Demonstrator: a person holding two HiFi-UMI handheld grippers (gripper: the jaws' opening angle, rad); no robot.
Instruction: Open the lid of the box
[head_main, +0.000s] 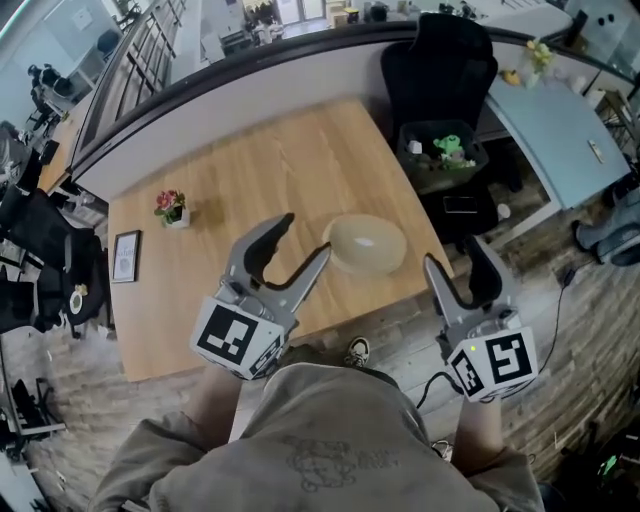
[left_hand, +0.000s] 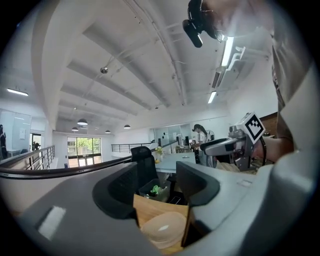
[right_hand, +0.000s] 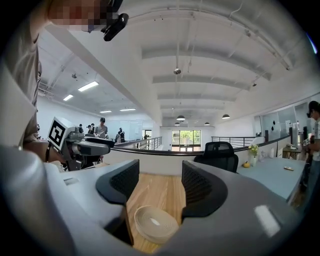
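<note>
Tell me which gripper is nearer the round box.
Left. The left gripper sits close beside the box, at its left; the right gripper is farther, at its right.

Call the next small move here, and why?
Probably ease the left gripper forward until its open jaws straddle the box. Both grippers are open and empty. The box looks shut and lies just ahead of the left one, near the table edge. The right gripper hangs off the table beside it.
</note>
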